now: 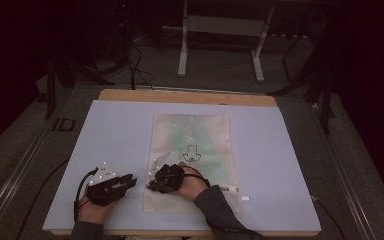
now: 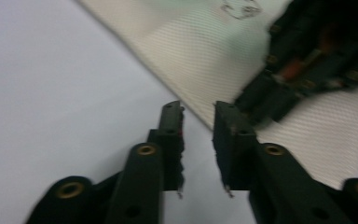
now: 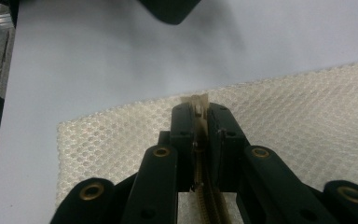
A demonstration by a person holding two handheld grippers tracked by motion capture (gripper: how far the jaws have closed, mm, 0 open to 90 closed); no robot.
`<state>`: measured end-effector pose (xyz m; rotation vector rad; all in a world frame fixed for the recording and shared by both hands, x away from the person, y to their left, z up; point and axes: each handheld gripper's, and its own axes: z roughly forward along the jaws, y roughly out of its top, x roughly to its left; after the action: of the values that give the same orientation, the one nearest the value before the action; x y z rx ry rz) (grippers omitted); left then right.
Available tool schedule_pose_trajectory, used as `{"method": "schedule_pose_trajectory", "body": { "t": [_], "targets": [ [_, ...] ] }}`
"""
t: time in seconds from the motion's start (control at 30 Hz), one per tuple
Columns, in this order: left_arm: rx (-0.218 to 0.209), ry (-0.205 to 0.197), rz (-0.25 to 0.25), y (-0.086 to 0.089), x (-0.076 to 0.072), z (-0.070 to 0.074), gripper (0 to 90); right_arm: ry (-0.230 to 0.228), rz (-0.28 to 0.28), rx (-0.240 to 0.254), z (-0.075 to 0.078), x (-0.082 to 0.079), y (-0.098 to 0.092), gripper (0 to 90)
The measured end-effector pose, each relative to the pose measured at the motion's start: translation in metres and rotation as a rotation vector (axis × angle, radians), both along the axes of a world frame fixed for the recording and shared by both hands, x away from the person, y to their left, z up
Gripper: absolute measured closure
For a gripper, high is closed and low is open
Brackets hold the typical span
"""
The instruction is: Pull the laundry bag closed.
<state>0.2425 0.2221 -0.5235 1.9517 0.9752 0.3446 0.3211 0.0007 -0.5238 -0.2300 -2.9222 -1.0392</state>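
Observation:
A pale mesh zip bag (image 1: 190, 150) with a green tint and a black arrow print lies flat on the white board (image 1: 110, 135). My right gripper (image 1: 150, 186) rests on its lower left part. In the right gripper view the right gripper (image 3: 199, 109) is shut on a beige zipper tab (image 3: 198, 100), and the zipper teeth run back under the jaws over the mesh bag (image 3: 307, 116). My left gripper (image 1: 132, 181) sits just left of the bag. Its jaws (image 2: 198, 112) stand apart with nothing between them, their tips at the edge of the bag (image 2: 205, 51).
The white board covers a wooden table (image 1: 180, 96). A small white piece (image 1: 245, 198) lies right of the bag near the front edge. Cables trail from both grippers. Beyond the table, a metal stand's legs (image 1: 182, 50) rest on the grey floor.

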Motion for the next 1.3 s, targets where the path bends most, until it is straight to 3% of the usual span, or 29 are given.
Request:
{"method": "schedule_pose_trajectory", "body": {
  "t": [0.2,0.43,0.67,0.87,1.3],
  "targets": [
    [0.024,-0.012,-0.103,-0.005,-0.005,0.001,88.0,0.014,-0.004,0.009,-0.001,0.001,-0.001,81.6],
    [0.052,-0.006,-0.158,-0.014,-0.004,-0.003,88.7,0.011,-0.002,0.006,-0.001,0.001,0.0,81.5],
    [0.132,-0.032,-0.234,-0.028,-0.005,-0.007,88.7,0.006,-0.004,0.008,-0.001,0.0,0.0,81.6],
    [0.204,-0.037,-0.264,-0.036,-0.003,-0.012,88.7,0.009,-0.009,0.011,-0.001,0.0,0.0,81.6],
    [0.221,-0.041,-0.258,-0.037,-0.004,-0.015,89.3,-0.001,0.001,0.005,-0.001,-0.001,0.0,81.7]
  ]
}}
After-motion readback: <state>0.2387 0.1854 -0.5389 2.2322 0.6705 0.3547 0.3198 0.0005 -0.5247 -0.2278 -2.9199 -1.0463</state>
